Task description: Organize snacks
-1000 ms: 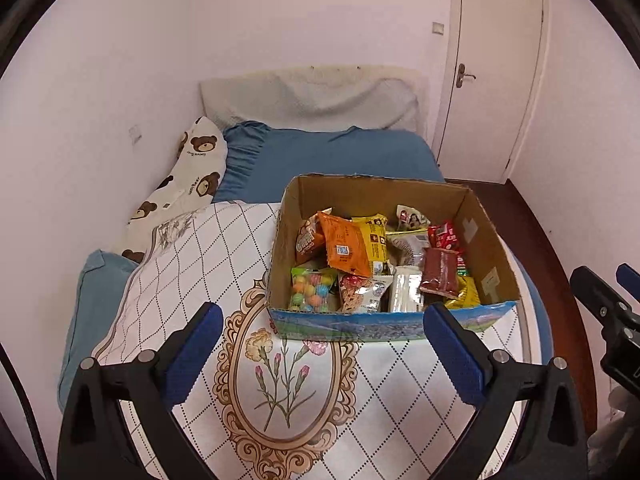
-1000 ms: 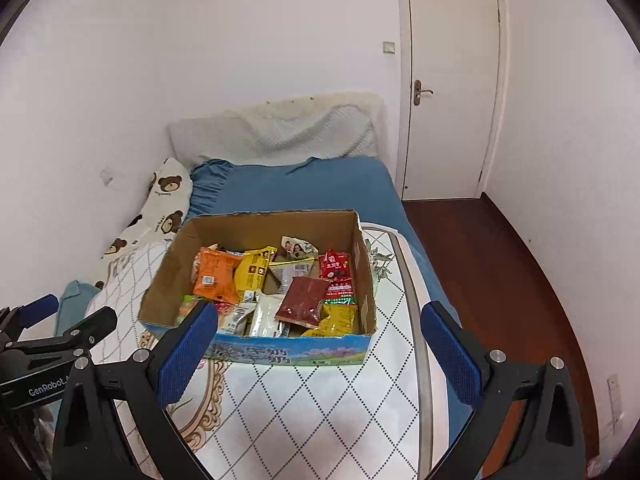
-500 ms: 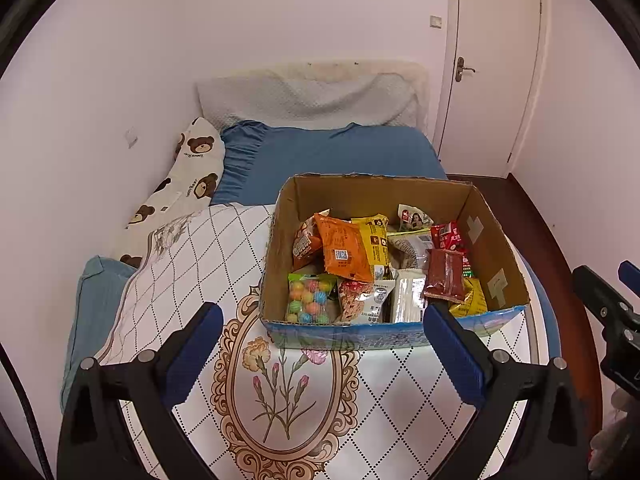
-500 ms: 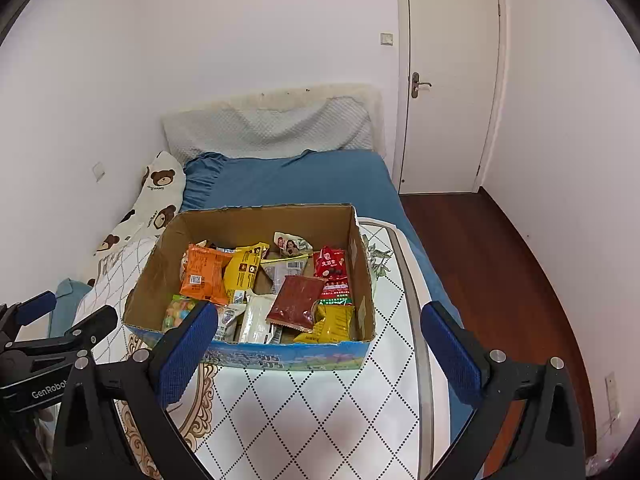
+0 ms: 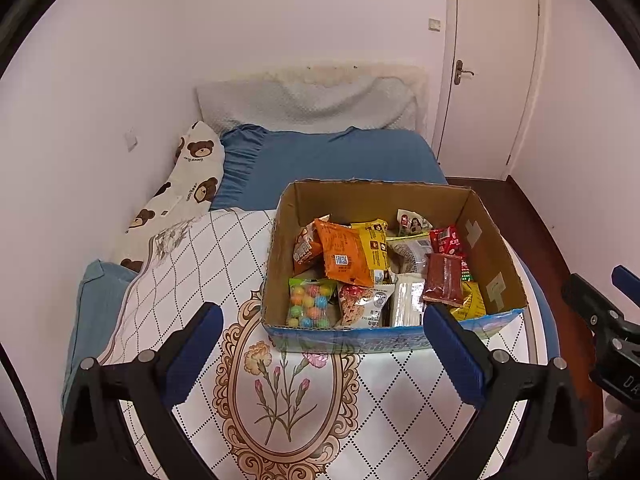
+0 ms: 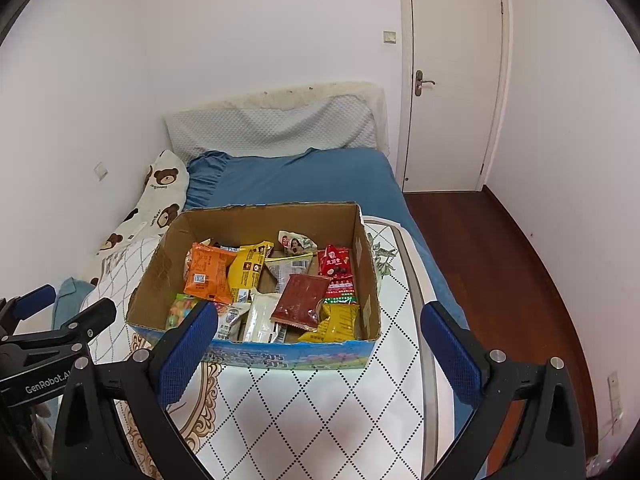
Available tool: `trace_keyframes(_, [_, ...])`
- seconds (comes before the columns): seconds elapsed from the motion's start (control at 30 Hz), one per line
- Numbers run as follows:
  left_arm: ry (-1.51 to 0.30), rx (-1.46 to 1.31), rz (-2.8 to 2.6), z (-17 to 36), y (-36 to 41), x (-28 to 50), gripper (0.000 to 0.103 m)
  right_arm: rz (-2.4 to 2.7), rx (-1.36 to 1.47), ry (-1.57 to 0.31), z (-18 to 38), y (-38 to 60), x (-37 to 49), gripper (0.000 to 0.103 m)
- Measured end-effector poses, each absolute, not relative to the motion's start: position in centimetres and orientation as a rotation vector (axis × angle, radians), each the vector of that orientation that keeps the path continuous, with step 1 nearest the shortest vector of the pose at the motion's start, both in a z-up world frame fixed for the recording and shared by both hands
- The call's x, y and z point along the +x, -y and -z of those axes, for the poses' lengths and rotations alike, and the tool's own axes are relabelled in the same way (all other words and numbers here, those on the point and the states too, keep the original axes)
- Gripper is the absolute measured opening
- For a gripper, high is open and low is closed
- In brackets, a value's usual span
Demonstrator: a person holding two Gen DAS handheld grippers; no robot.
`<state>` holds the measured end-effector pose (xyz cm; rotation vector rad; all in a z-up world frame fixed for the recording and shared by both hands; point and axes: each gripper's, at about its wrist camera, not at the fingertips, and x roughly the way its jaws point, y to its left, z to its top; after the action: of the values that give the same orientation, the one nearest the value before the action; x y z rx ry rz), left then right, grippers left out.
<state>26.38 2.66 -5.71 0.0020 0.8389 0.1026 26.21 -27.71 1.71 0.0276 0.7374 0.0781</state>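
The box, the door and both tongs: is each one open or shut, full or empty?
Cardboard box: open on top, holding many snack packets.
Door: shut.
Left tongs: open, holding nothing.
Right tongs: open, holding nothing.

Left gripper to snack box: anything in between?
Nothing but bare quilt. In the left wrist view the open left gripper hovers short of the snack box, with only flower-print fabric between.
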Motion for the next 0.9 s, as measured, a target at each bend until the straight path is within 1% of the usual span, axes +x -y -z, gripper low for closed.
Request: trace_keyframes(0.9, [-0.809,0.029,-0.108,4.9,-1.7,26.2,0.103,-0.075,0.013,-0.741,-1.5,27.5,26.4,0.103])
